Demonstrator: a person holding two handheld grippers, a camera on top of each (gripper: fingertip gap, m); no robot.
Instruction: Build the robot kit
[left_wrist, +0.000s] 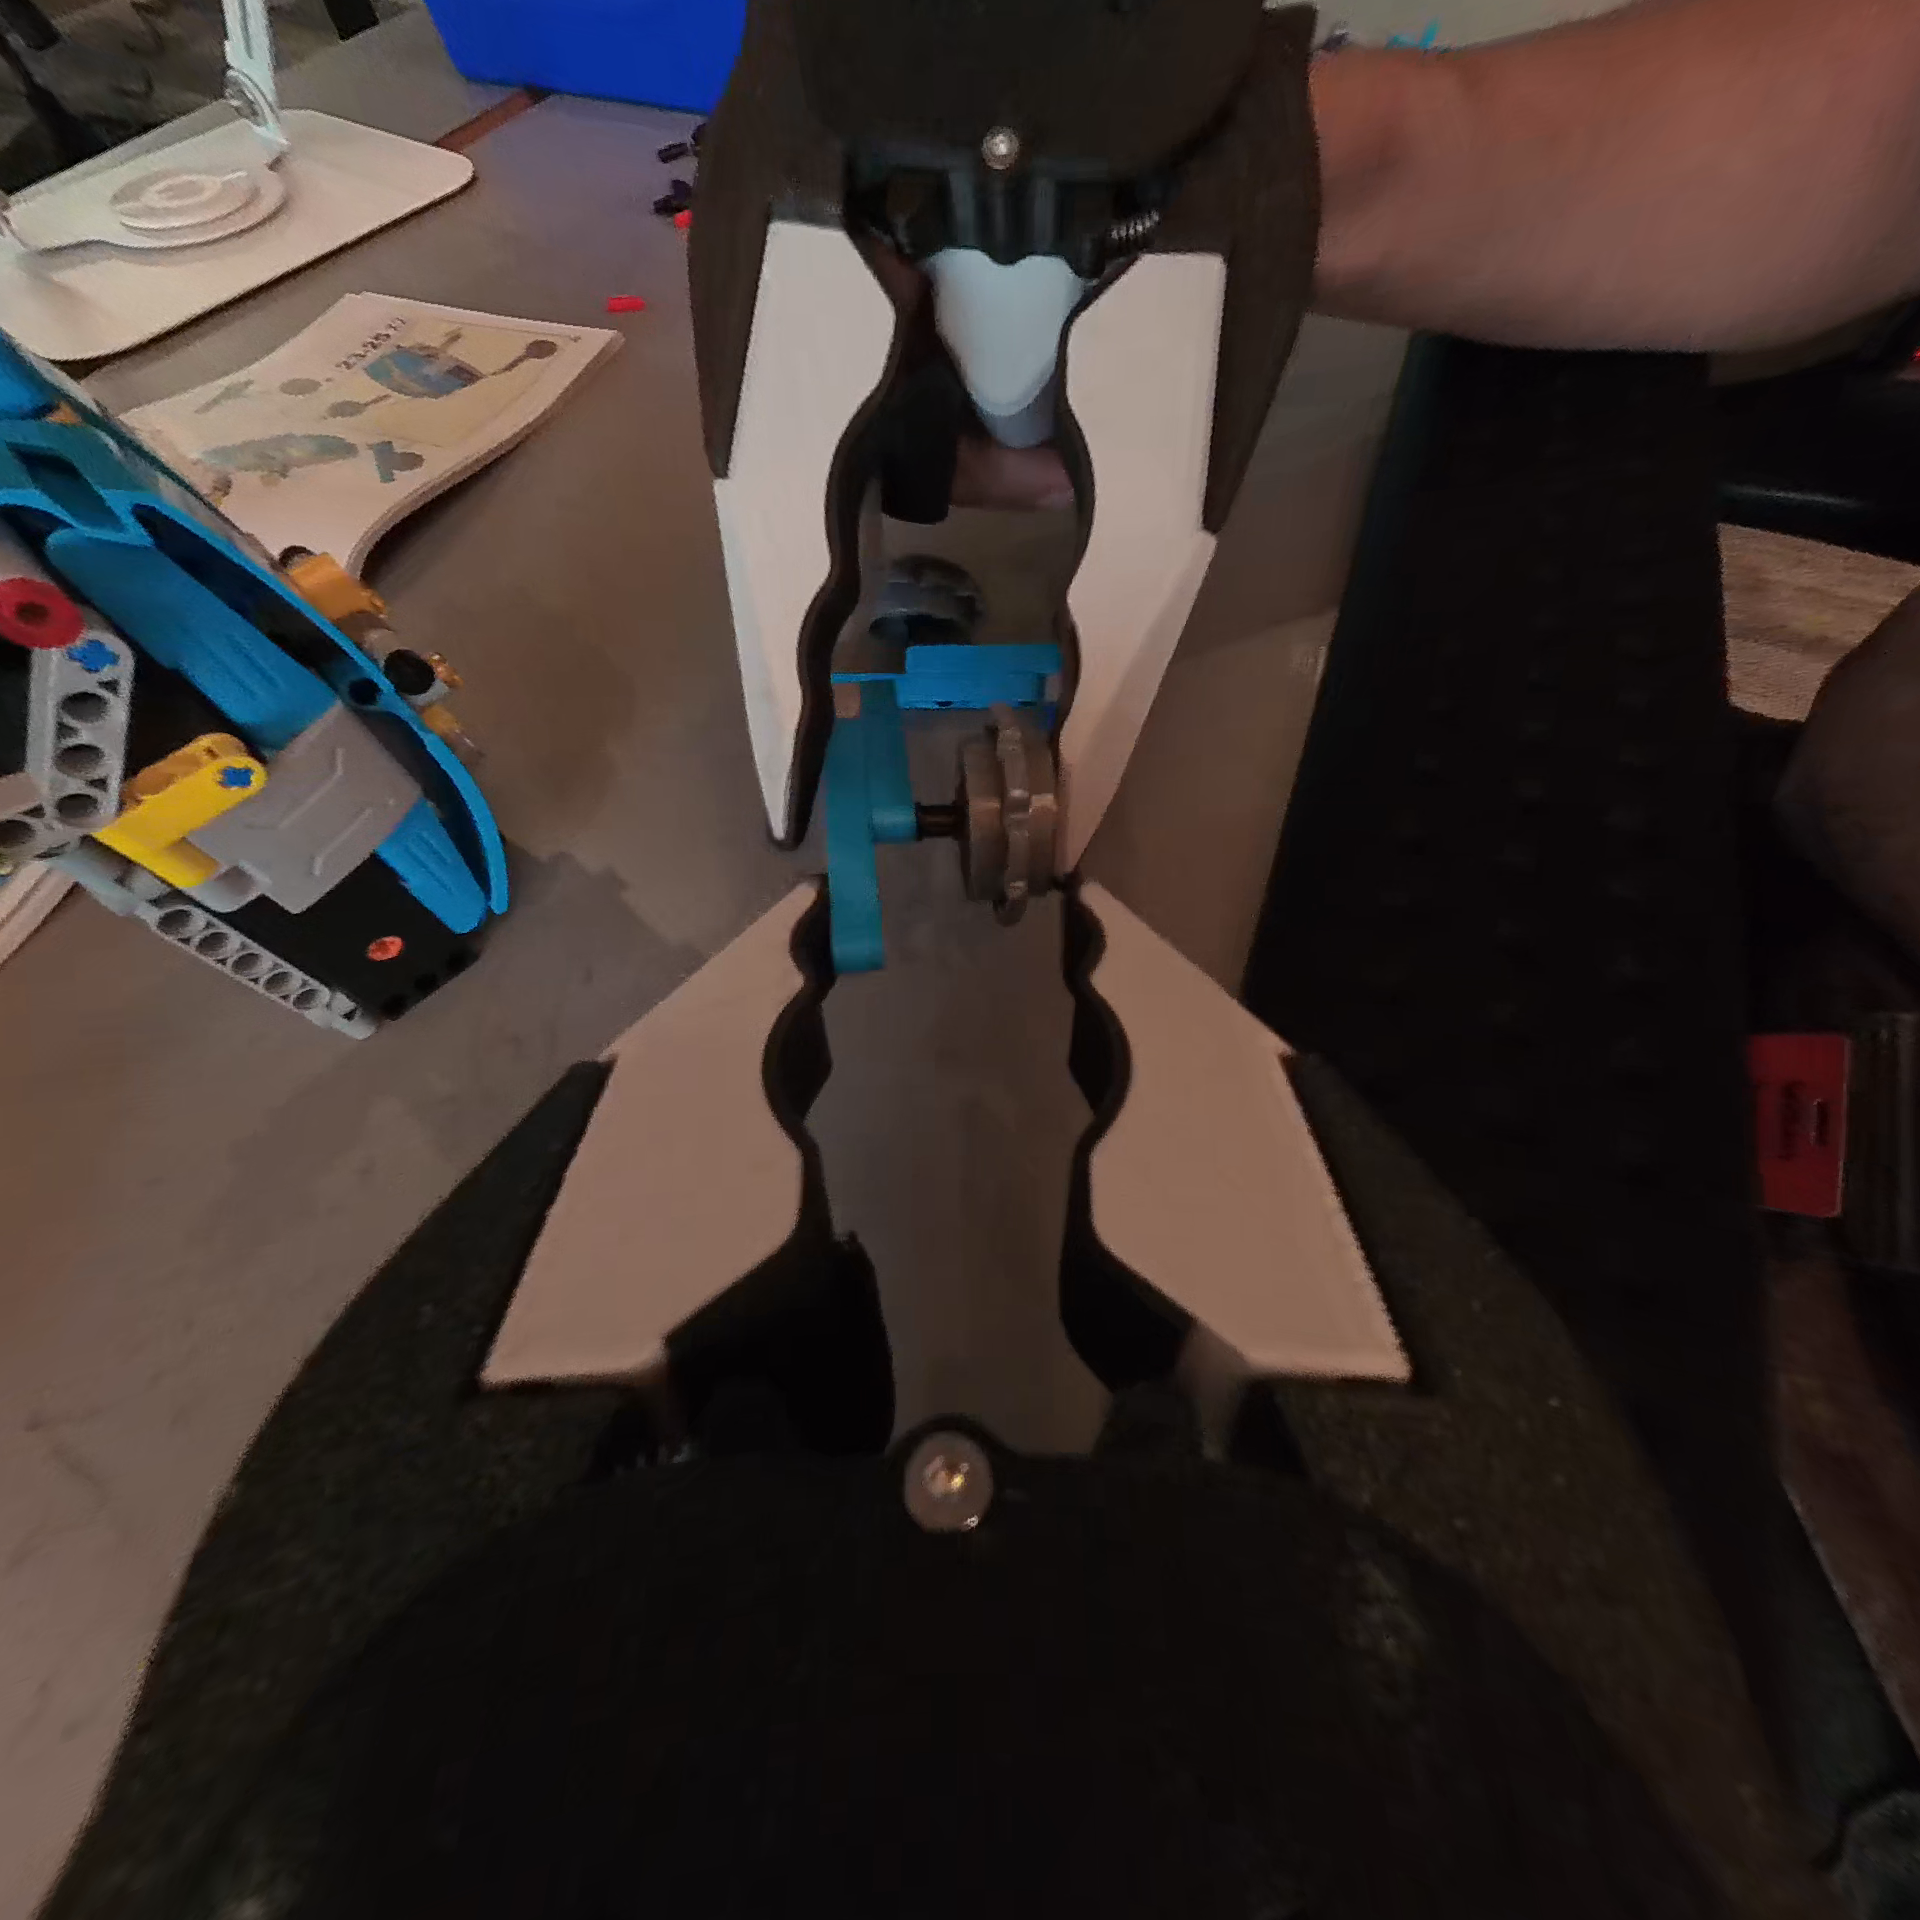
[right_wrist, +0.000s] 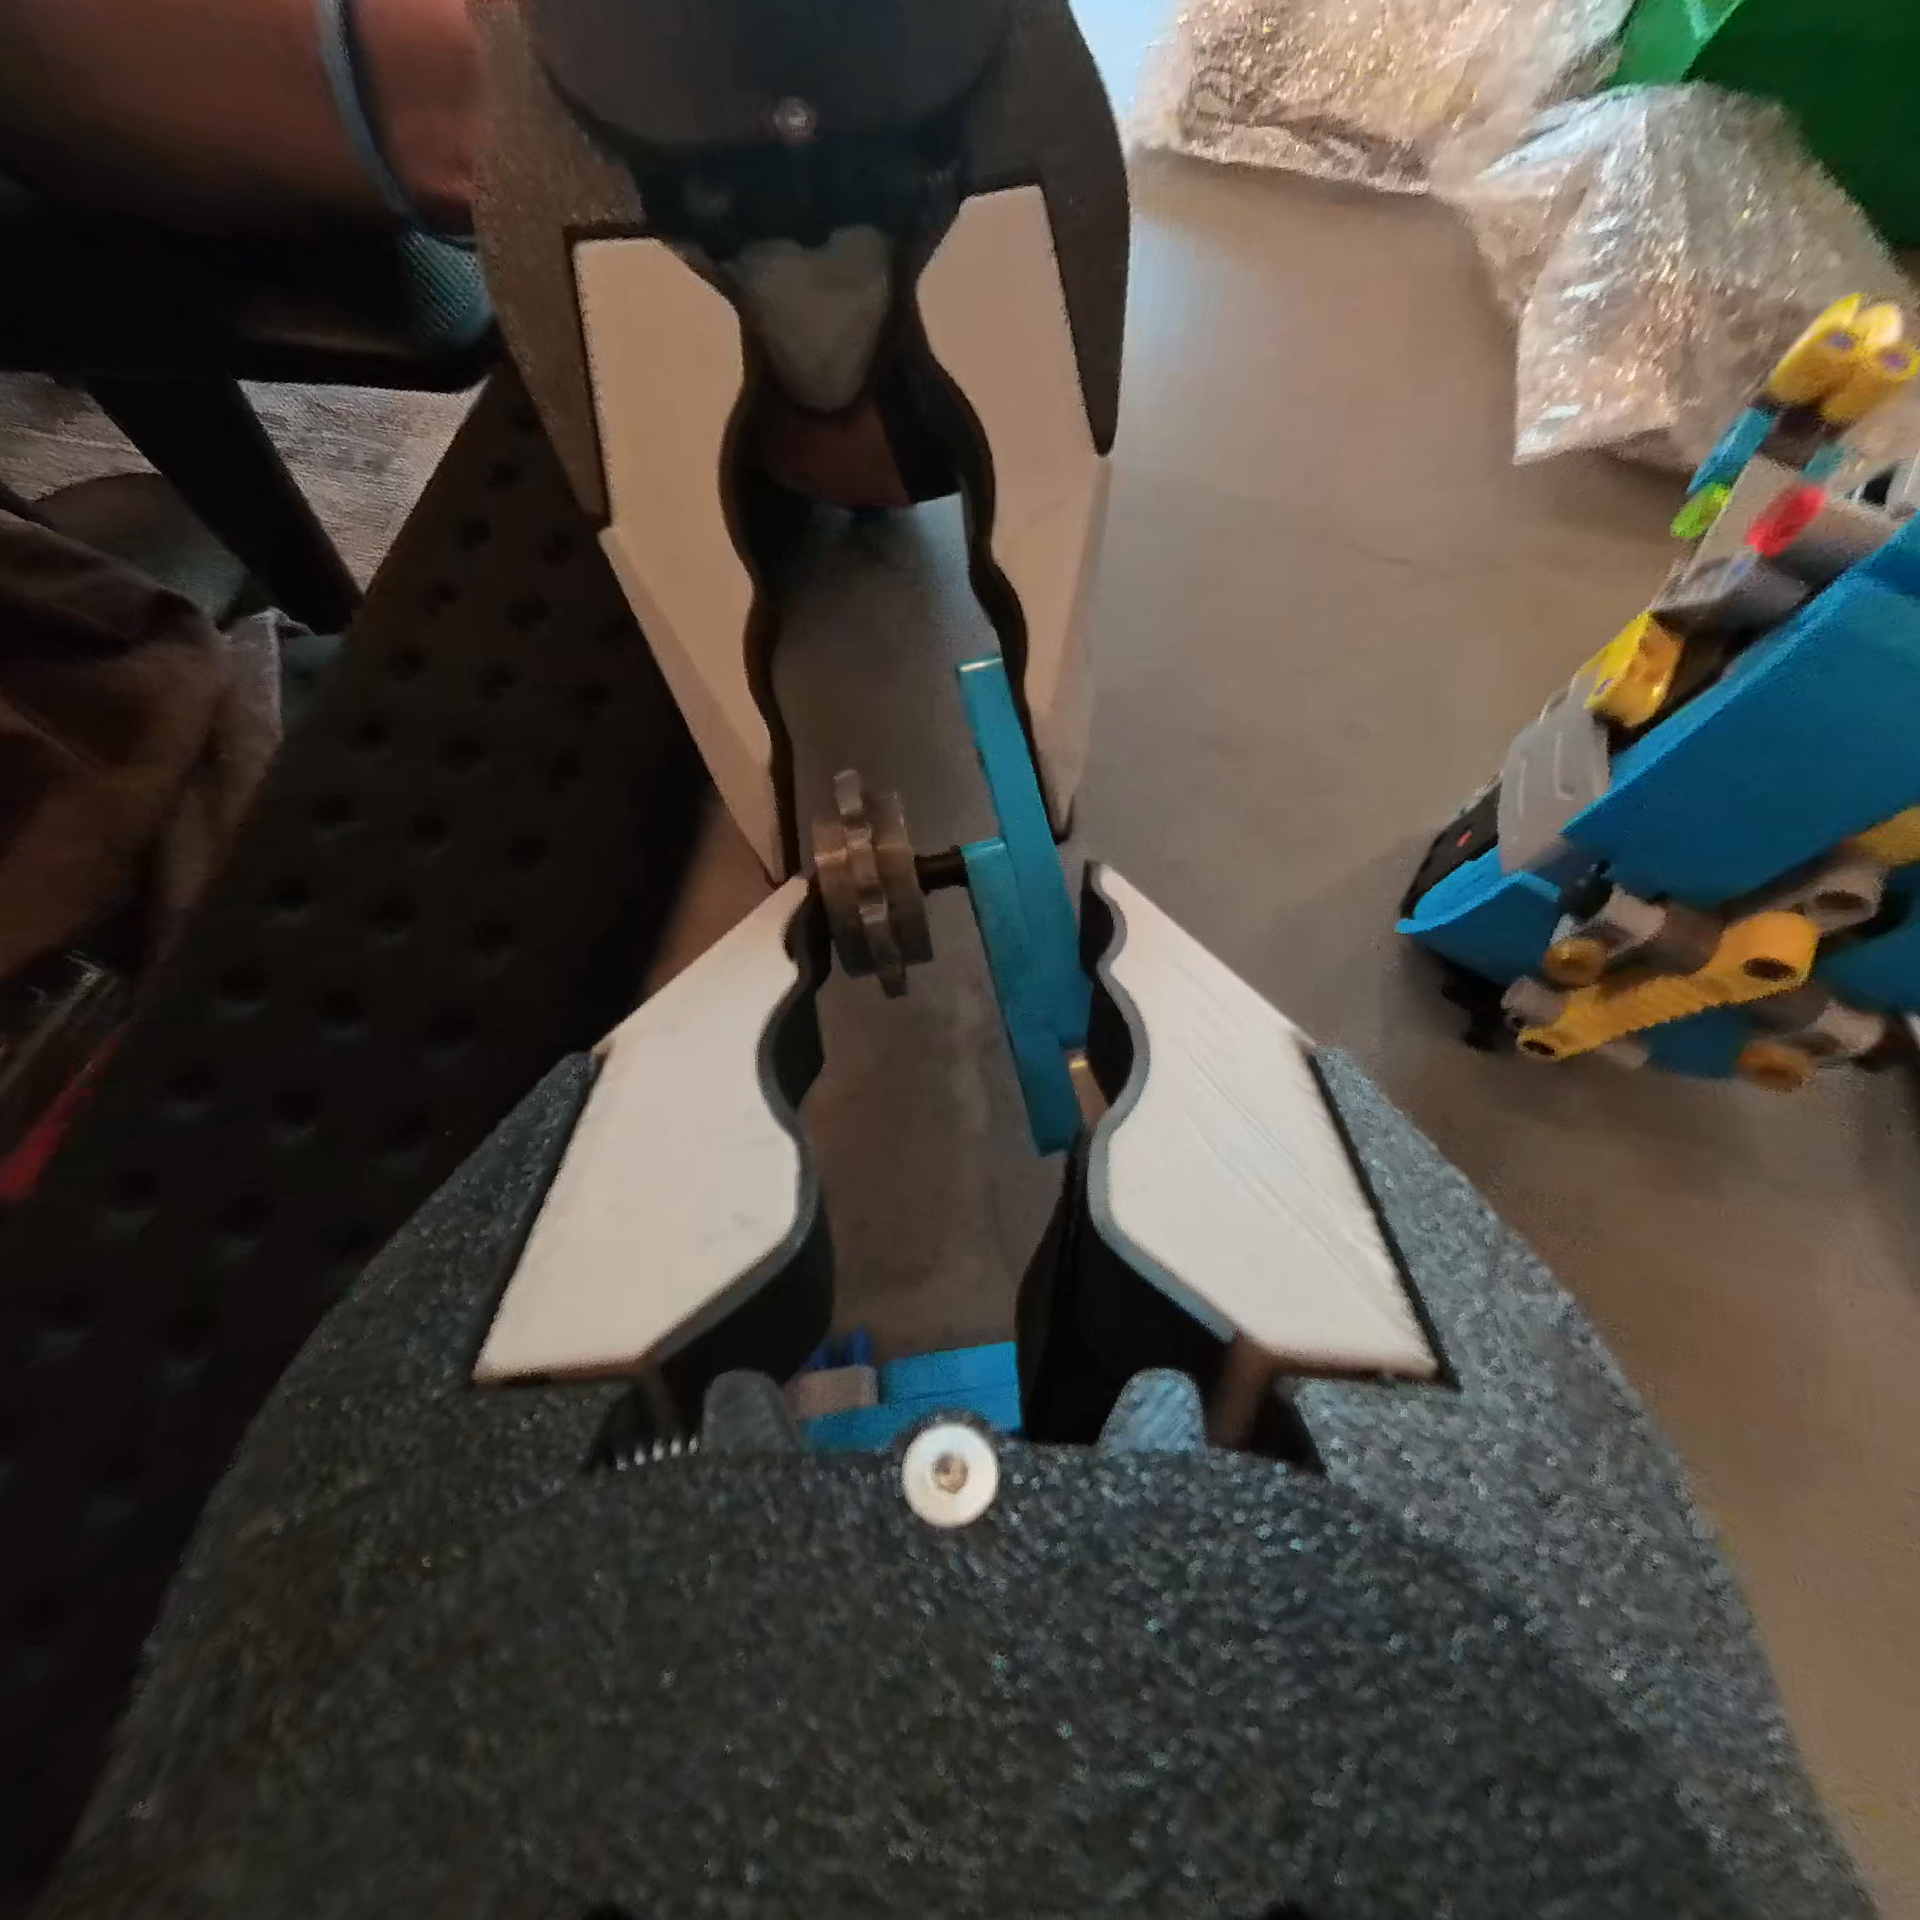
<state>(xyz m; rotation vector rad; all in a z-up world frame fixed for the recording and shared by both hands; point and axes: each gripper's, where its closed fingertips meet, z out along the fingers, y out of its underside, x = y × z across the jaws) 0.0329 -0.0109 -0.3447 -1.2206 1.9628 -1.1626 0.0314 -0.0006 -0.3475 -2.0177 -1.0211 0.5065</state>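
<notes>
A small brick assembly hangs between two grippers that meet tip to tip above the grey table: a blue beam (left_wrist: 862, 831) joined by a black axle to a grey gear (left_wrist: 1003, 821). My right gripper (left_wrist: 930, 831) comes in from the far side and is shut on it, one finger on the beam, the other on the gear. In the right wrist view the beam (right_wrist: 1023, 935) lies against its right finger and the gear (right_wrist: 868, 883) against its left tip, between the fingers of my right gripper (right_wrist: 945, 878). My left gripper (left_wrist: 948, 883) is open, its tips on either side of the beam's lower end; it also shows in the right wrist view (right_wrist: 920, 842).
A large blue, grey and yellow brick model (left_wrist: 260, 727) (right_wrist: 1714, 831) lies on the table. An instruction booklet (left_wrist: 384, 405) and a white stand base (left_wrist: 208, 208) lie behind it. A black perforated board (left_wrist: 1507, 831) runs along one side. Clear plastic bags (right_wrist: 1558, 260) lie farther off. A forearm (left_wrist: 1610, 187) holds the right gripper. Less than 4 cm separates the two grippers' tips.
</notes>
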